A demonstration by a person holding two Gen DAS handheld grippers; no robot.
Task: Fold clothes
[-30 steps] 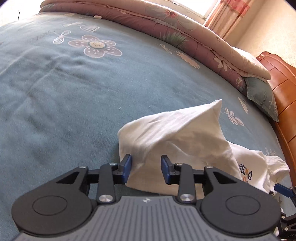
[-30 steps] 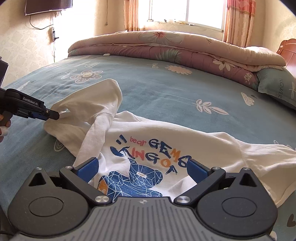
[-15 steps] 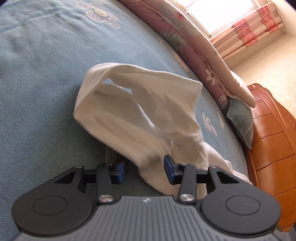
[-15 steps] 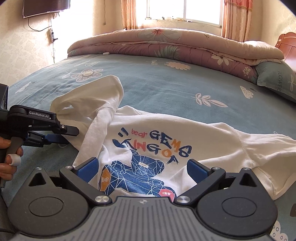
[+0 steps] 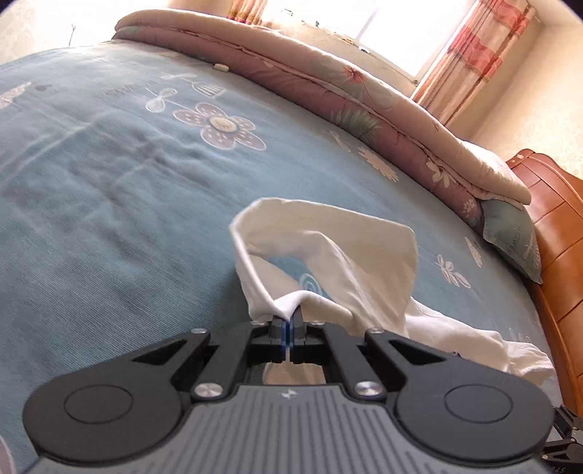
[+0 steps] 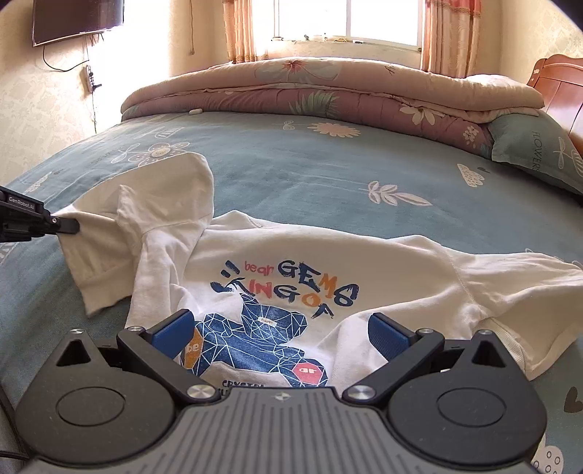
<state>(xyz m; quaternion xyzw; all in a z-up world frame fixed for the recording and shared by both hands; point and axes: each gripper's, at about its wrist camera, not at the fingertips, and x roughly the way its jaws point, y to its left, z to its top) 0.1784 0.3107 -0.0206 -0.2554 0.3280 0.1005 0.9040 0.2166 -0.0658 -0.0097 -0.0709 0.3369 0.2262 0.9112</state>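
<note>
A white T-shirt [image 6: 364, 269] with a blue bear print and "GEMS KINGOF" lettering lies face up on the blue bed. Its left sleeve [image 6: 153, 218] is bunched and lifted. My left gripper [image 5: 288, 321] is shut on the edge of that sleeve [image 5: 328, 255], holding it off the bed; it also shows in the right wrist view [image 6: 69, 225] at the far left. My right gripper [image 6: 280, 328] is open and empty, hovering over the shirt's lower front, its blue pads [image 6: 171, 330] either side of the print.
The blue flowered bedsheet [image 6: 328, 175] spreads all around. A folded pink quilt [image 6: 328, 91] lies along the far edge. A green pillow [image 6: 539, 149] and wooden headboard [image 5: 557, 233] are at the right. A TV [image 6: 76, 18] hangs on the left wall.
My left gripper has closed on the sleeve edge and raised it. The right gripper stayed open over the shirt and shifted slightly.
</note>
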